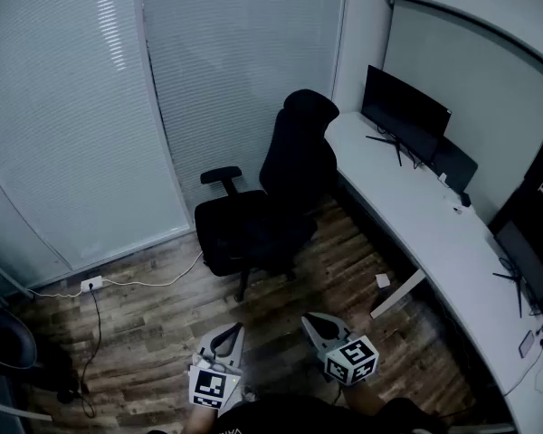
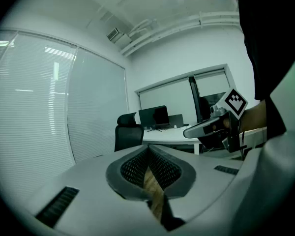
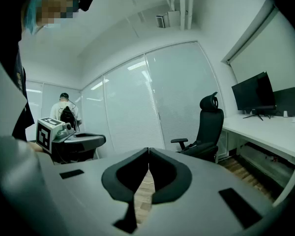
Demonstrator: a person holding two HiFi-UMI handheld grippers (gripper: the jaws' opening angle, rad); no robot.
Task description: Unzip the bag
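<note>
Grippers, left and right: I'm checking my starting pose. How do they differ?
The left gripper points almost straight ahead; the right gripper angles in toward it. The left gripper's marker cube sits lower in the head view than the right gripper's. Left gripper's pads look meshed, right gripper's smooth. Both are shut, empty, above the wood floor.

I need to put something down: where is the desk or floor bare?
The white desk is bare along its front edge between the far monitor and the near monitor. The wood floor is open between the office chair and the power strip. Crowded: the desk's near end, with small items.
</note>
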